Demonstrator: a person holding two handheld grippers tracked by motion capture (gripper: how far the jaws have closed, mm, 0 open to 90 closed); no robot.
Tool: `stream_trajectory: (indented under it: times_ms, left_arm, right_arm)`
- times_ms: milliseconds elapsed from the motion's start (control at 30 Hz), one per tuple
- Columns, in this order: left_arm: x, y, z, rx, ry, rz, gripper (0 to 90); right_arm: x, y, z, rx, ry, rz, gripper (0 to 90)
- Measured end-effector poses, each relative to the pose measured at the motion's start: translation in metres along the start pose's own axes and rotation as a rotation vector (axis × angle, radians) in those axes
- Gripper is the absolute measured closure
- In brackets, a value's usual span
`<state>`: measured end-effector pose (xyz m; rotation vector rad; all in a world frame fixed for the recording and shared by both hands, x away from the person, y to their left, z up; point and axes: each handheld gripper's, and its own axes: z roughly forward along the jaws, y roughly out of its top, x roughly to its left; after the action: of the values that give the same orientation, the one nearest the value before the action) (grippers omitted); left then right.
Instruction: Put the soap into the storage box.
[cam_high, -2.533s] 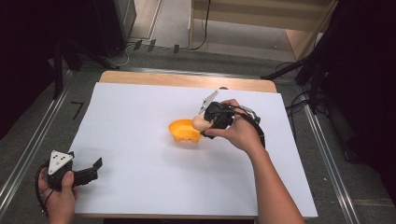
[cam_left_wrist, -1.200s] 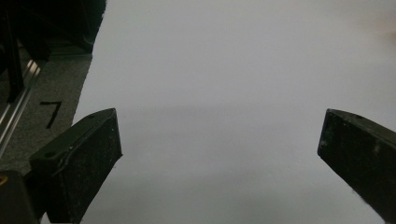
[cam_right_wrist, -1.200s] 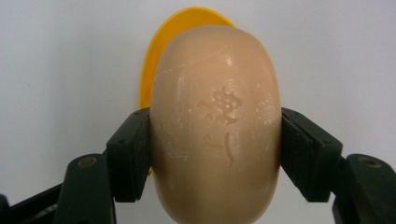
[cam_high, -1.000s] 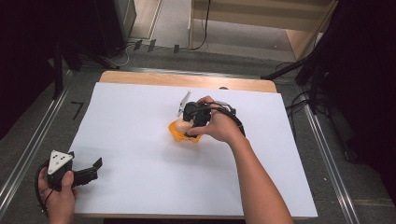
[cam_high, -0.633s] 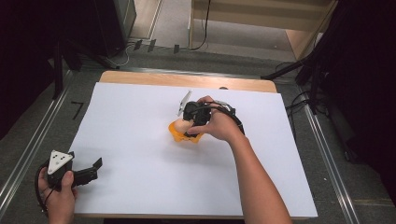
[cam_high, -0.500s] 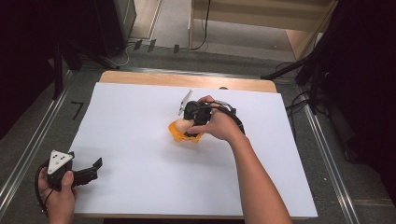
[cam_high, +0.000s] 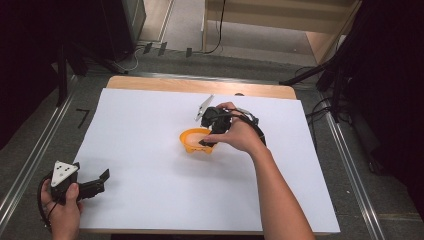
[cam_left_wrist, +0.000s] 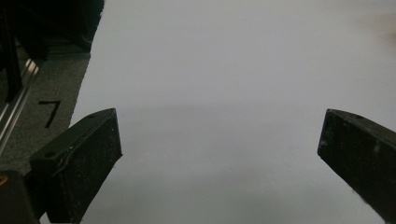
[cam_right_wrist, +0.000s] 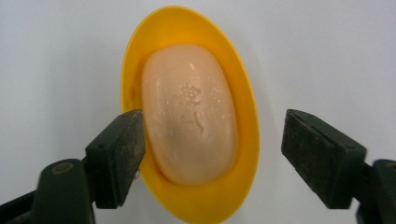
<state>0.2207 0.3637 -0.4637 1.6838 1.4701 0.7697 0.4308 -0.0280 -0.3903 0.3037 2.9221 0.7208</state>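
Your right gripper (cam_right_wrist: 212, 154) hangs over the yellow dish (cam_right_wrist: 247, 116), its fingers just spread and released; the peach soap bar (cam_right_wrist: 191, 121) lies in the dish mid-surface (cam_high: 150, 125). Your left gripper (cam_high: 97, 182) rests at the near-left corner, fingers wide apart, grasping nothing.

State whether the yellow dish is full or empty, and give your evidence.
Full. In the right gripper view a pale soap bar lies inside the yellow dish, covering most of its floor, with only the rim showing around it.
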Motion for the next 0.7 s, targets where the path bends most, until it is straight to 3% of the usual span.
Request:
stream_trajectory:
  times_ms: [167, 400, 533, 700]
  left_arm:
    - [0.000, 0.000, 0.000, -0.001, 0.000, 0.000, 0.0]
    - [0.000, 0.000, 0.000, -0.001, 0.001, 0.003, 0.0]
    - [0.000, 0.000, 0.000, -0.001, 0.001, 0.003, 0.0]
    - [0.000, 0.000, 0.000, -0.002, 0.005, 0.004, 0.0]
  right_arm:
    - [0.000, -0.012, -0.009, -0.021, -0.011, 0.086, 12.8]
    - [0.000, -0.032, -0.019, -0.041, -0.065, 0.189, 0.7]
    - [0.000, -0.044, -0.023, -0.052, -0.078, 0.250, 0.0]
    - [0.001, -0.061, -0.028, -0.071, -0.088, 0.292, 0.0]
